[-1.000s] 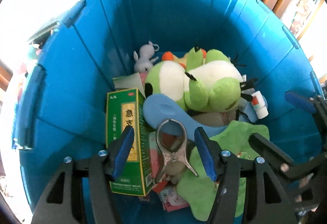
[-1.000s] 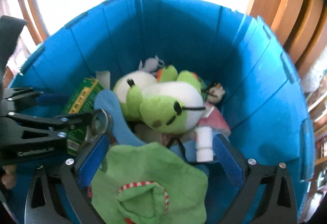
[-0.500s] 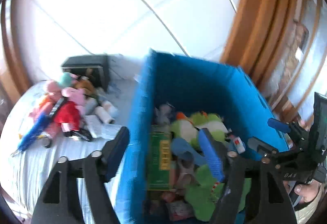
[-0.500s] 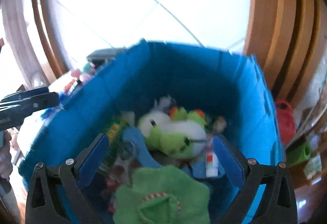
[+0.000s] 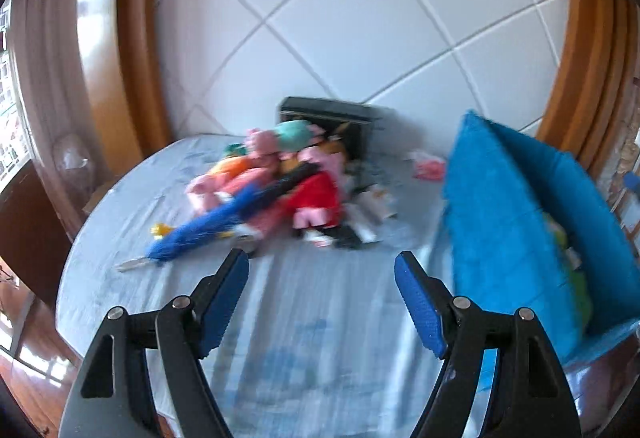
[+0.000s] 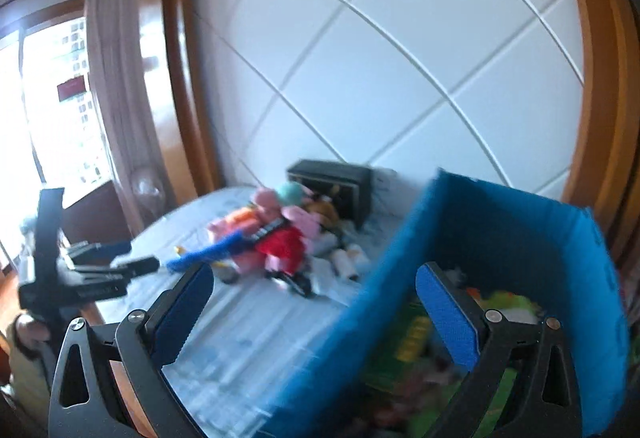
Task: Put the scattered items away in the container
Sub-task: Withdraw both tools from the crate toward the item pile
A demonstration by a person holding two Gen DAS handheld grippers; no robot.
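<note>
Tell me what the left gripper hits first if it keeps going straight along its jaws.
Probably bare blue bedsheet: the left gripper, jaws open and empty, aims at the cloth short of the toy pile. Depth is blurred, so the pile could come first.

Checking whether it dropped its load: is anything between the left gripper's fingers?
No, the left gripper stands open with only the bare bed sheet showing between its blue pads.

A home bedroom, bed (image 5: 320, 318) under a pale blue sheet, white quilted headboard (image 5: 360, 18) in a glossy wooden frame (image 6: 176, 78), sheer curtain (image 6: 116, 78) by a bright window (image 6: 56, 98), plush toys (image 5: 280, 182) heaped on the bed
</note>
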